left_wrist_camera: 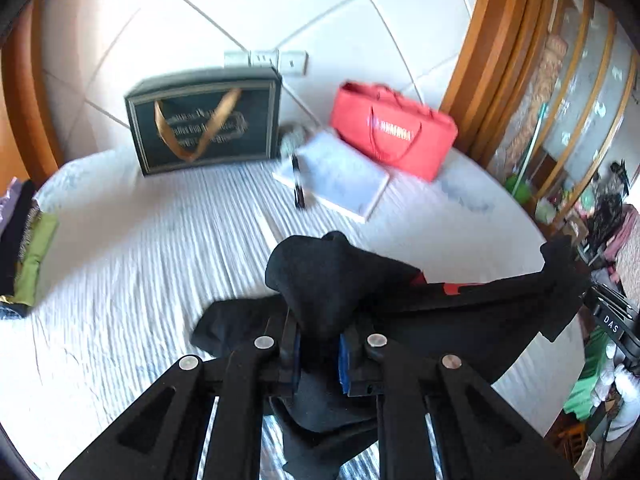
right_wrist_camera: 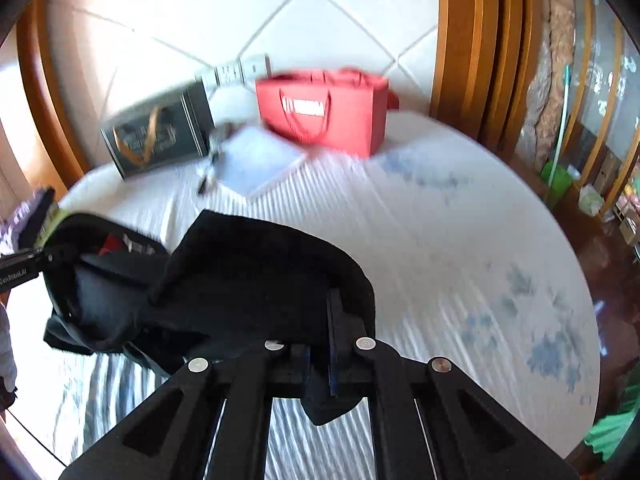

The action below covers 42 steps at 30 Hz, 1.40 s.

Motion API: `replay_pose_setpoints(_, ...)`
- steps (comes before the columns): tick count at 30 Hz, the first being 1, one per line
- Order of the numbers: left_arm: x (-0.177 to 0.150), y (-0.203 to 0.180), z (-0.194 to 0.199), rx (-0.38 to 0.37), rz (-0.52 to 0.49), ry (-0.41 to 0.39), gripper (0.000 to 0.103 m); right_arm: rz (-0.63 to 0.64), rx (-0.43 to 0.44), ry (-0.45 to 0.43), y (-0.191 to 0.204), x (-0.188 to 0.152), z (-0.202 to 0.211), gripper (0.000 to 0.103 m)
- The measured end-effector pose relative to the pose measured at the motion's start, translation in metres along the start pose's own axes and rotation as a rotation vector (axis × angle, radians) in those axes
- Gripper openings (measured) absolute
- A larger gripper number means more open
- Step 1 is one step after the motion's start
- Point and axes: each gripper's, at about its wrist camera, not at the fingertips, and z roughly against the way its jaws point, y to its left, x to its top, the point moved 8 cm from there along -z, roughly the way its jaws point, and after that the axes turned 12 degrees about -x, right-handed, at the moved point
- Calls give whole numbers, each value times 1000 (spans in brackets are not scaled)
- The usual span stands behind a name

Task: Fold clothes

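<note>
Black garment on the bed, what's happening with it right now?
A person is holding the black garment up over the white bedsheet, one handheld gripper at each end. The left gripper is shut on a bunched part of the cloth, and the right gripper is shut on another part, so the fabric hangs between them. It is not folded yet. A red bag, a dark gift bag and a white pad sit at the far side of the bed.

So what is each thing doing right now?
Left gripper: shut on the black garment.
Right gripper: shut on the black garment.
Black garment: lifted, stretched between both grippers.
Red bag: upright on the bed.
Dark bag: upright by the wall.
Folded clothes: stacked at the bed's edge.
</note>
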Motion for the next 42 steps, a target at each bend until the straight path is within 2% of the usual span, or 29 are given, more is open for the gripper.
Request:
replay_pose_setpoints(3, 40, -5, 64, 24, -43, -146, 14, 9, 55, -215, 16, 63, 55, 5)
replay_pose_setpoints(4, 49, -9, 81, 21, -50, -182, 21, 20, 61, -289, 24, 81, 74, 5)
replay_pose_setpoints(5, 54, -11, 93, 8, -50, -201, 23, 21, 60, -352, 30, 95, 91, 5)
replay_pose_setpoints(6, 58, -14, 104, -6, -50, -220, 41, 8, 58, -397, 31, 107, 104, 5)
replay_pose_setpoints(7, 61, -15, 114, -17, -49, -235, 64, -4, 55, -443, 32, 118, 118, 5)
replay_pose_setpoints(9, 56, -12, 118, -25, -54, -233, 77, -50, 28, -470, 24, 131, 128, 5)
replay_pose_setpoints(10, 50, -7, 113, -19, -54, -212, 77, -76, 9, -459, 16, 132, 126, 5)
replay_pose_setpoints(12, 35, 6, 95, -4, -35, -154, 77, -113, -64, -384, -7, 120, 109, 5)
replay_pose_setpoints(15, -4, 32, 55, 14, 18, -29, 77, -128, -243, -184, -52, 73, 62, 6)
replay_pose_setpoints(17, -32, 48, 27, 27, 52, 55, 77, -107, -337, 9, -80, 28, 20, 17)
replay_pose_setpoints(19, -58, 59, 3, 42, 63, 125, 76, -109, -370, 185, -103, -24, -10, 36)
replay_pose_setpoints(21, -81, 64, -12, 53, 68, 177, 76, -119, -375, 290, -114, -69, -19, 40)
replay_pose_setpoints(23, -90, 67, -22, 56, 64, 198, 76, -127, -364, 328, -113, -100, -14, 43)
replay_pose_setpoints(25, -94, 69, -31, 61, 54, 209, 76, -142, -336, 348, -110, -118, -8, 49)
replay_pose_setpoints(28, -100, 71, -44, 68, 40, 225, 76, -167, -284, 376, -103, -138, 2, 50)
replay_pose_setpoints(31, -106, 75, -56, 78, 27, 241, 76, -180, -180, 391, -76, -149, 7, 54)
replay_pose_setpoints(36, -112, 97, -62, 87, 47, 260, 76, -104, -13, 420, 1, -167, 2, 54)
replay_pose_setpoints(39, -121, 106, -68, 97, 28, 298, 76, -50, 15, 426, 35, -173, -3, 54)
replay_pose_setpoints(42, -127, 110, -75, 81, 31, 311, 76, -49, -18, 433, 40, -175, -10, 54)
